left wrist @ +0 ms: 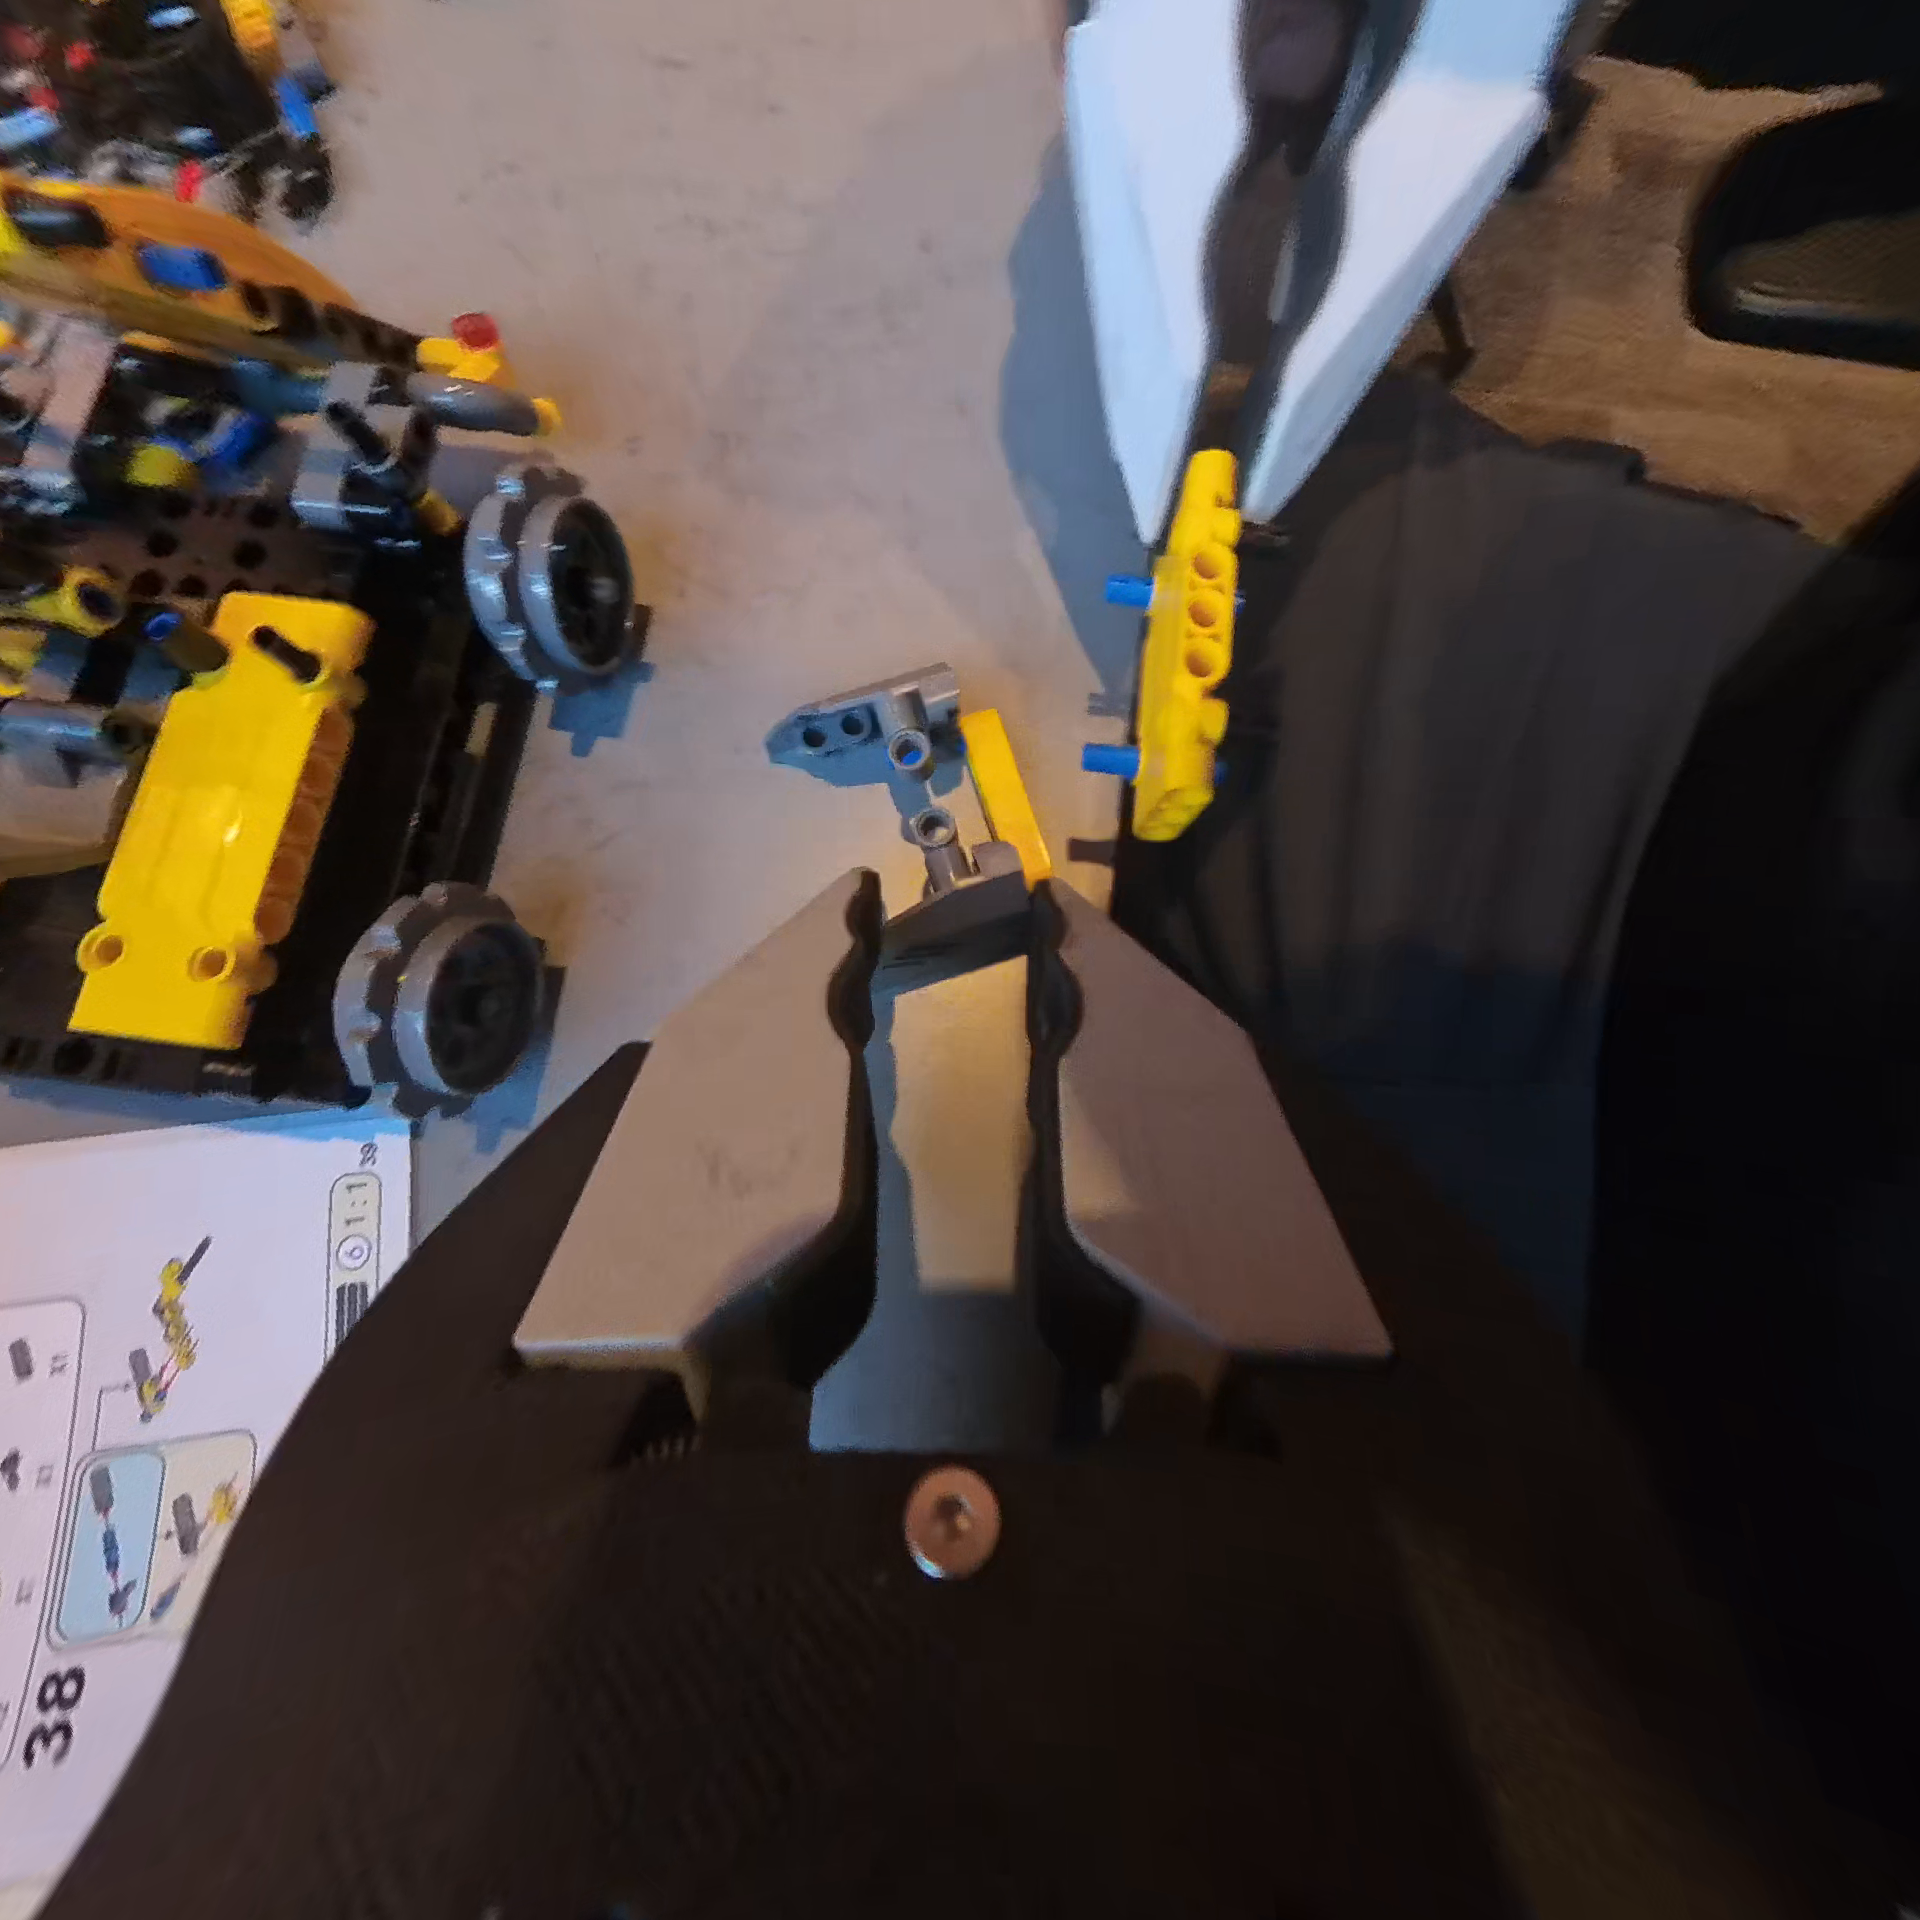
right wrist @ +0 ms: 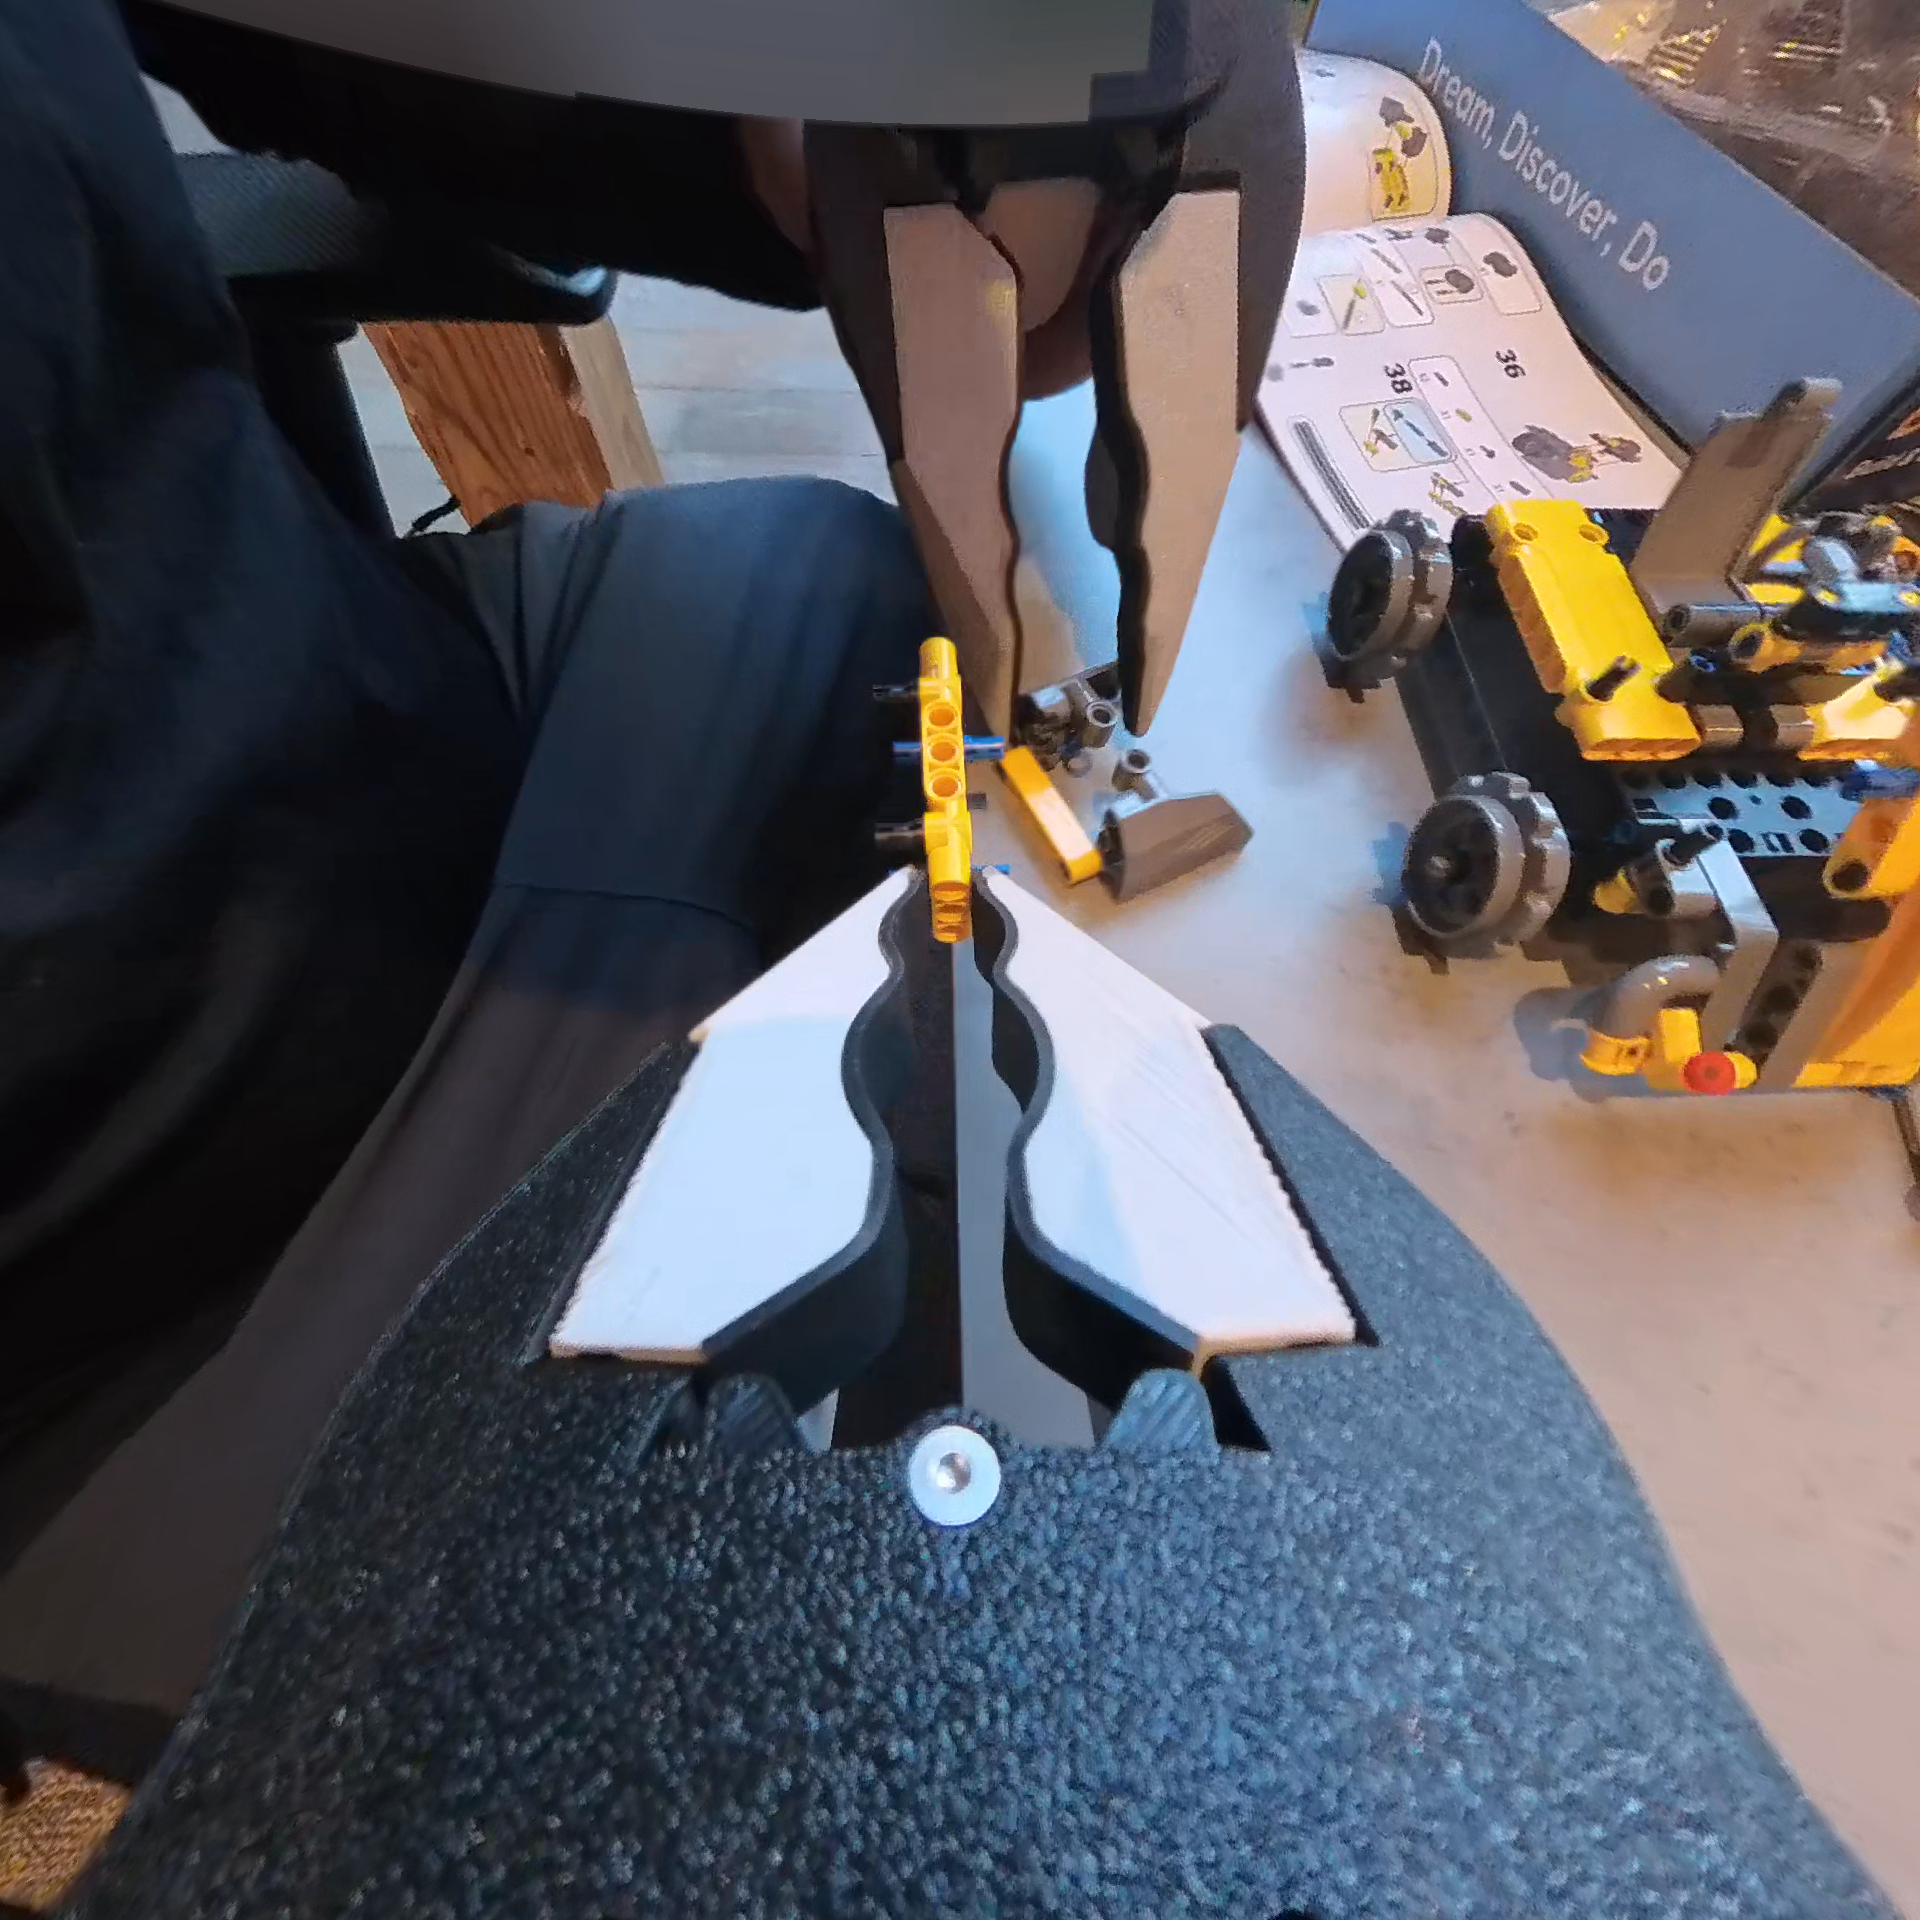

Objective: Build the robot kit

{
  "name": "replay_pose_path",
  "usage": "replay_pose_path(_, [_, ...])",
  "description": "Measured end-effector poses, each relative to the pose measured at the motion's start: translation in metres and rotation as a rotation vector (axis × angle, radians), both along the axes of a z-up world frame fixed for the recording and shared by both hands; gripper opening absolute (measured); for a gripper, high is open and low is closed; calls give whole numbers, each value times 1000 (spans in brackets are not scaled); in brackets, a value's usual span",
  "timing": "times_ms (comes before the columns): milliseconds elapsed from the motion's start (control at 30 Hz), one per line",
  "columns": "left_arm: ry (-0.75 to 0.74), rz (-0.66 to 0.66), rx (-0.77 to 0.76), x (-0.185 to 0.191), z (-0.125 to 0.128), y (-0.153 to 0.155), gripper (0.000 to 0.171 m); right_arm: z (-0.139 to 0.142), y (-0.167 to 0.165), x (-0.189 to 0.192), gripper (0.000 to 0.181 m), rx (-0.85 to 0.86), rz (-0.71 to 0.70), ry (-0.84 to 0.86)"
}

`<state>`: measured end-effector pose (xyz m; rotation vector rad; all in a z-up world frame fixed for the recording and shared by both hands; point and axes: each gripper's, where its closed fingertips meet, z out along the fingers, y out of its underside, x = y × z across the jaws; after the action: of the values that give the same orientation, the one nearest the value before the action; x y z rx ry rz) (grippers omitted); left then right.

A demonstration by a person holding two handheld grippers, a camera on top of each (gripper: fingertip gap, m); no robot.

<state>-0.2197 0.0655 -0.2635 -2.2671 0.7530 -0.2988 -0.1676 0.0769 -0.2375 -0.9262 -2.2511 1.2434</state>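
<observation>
On the far left of your left wrist view, an open instruction booklet (left wrist: pixel 156 1403) lies flat on the pale, mottled table (left wrist: pixel 748 312). Just above it stands the half-built yellow and black vehicle (left wrist: pixel 239 727), two grey toothed wheels (left wrist: pixel 442 1003) turned toward you. A heap of loose small parts (left wrist: pixel 156 94) sits in the top left corner, too blurred to sort.

Moving right, your left gripper (left wrist: pixel 954 896) hovers over a small grey and yellow assembly (left wrist: pixel 914 769) lying on the table near its edge. Its fingers stand apart, one on each side of that piece's dark grey end; you cannot tell from either view whether they touch it.

Further right, your right gripper (left wrist: pixel 1200 520) comes in from above, its white fingers pinched tight on the top end of a yellow beam with holes (left wrist: pixel 1190 655), blue pins (left wrist: pixel 1127 590) sticking out of its side. The beam hangs just past the table's edge, beside the grey assembly without touching it.

Beyond the edge you see dark clothing and brownish carpet (left wrist: pixel 1621 260). The right wrist view adds a wooden table leg (right wrist: pixel 499 405) and a dark box (right wrist: pixel 1621 208) behind the booklet.
</observation>
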Motion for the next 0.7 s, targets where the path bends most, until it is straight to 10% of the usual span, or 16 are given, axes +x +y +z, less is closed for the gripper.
replay_pose_path(267, [-78, -200, -9, 9, 3, 6, 27, -5, -9, 3, 7, 34, -23, -14])
replay_pose_path(700, [-6, -319, 2, 85, -2, 87, 27, 5, 69, 77, 7, 5, -286, 9])
